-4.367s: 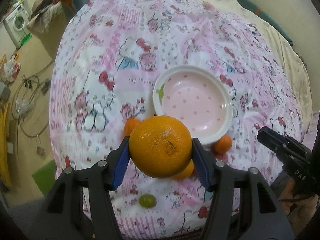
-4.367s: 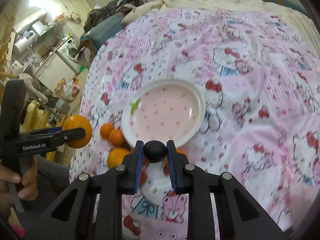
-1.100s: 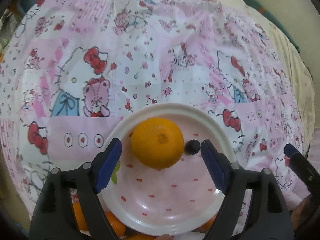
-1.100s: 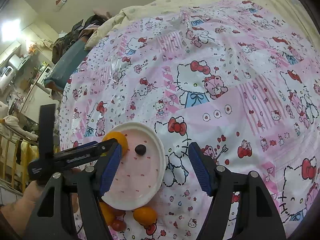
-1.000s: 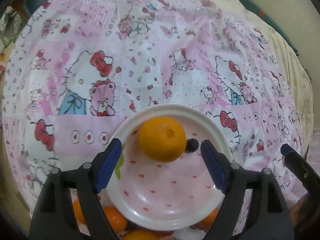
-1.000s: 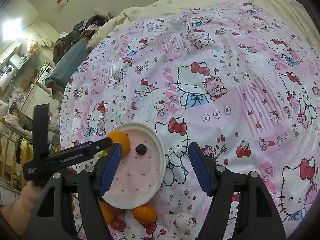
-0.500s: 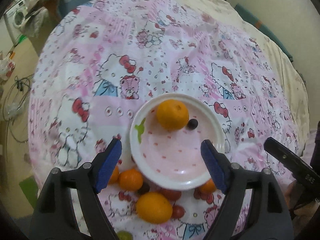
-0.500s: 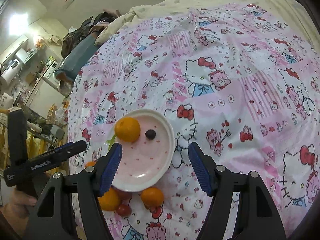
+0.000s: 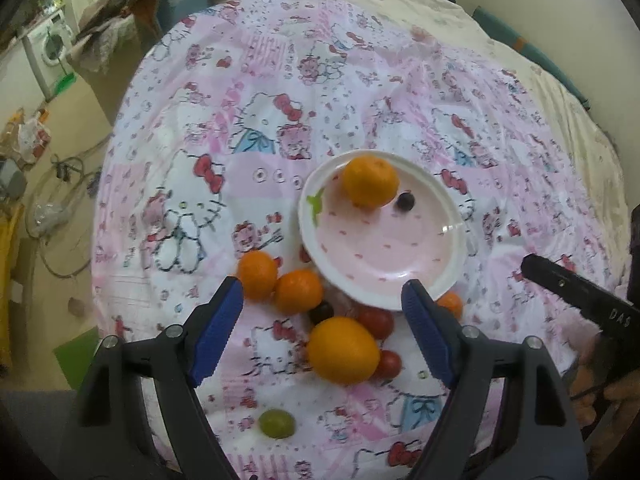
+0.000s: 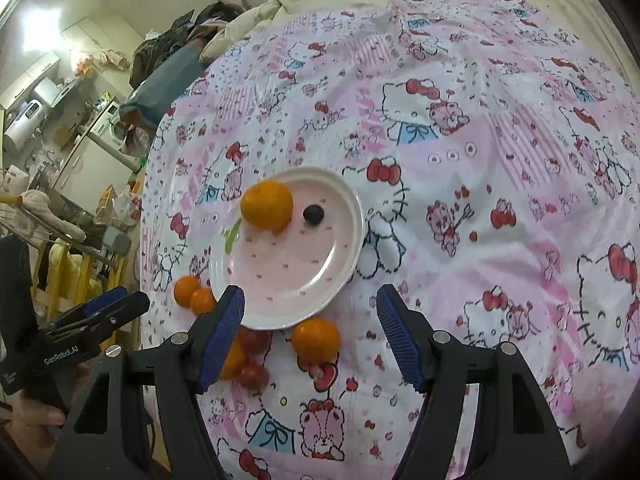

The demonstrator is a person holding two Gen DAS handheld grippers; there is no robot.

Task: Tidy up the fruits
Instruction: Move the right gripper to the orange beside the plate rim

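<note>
Pink-dotted plate holding my orange and dark grape, loose fruit beside its near rim, my left claw and right claw both spread wide, empty.

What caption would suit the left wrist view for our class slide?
Open left tongs hover over loose fruit beside a pink plate holding an orange and dark grape.

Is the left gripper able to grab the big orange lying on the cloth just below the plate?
Probably yes. The left gripper is open and empty, and the big orange lies bare between its fingers, though two red tomatoes touch its side and may get nudged.
</note>
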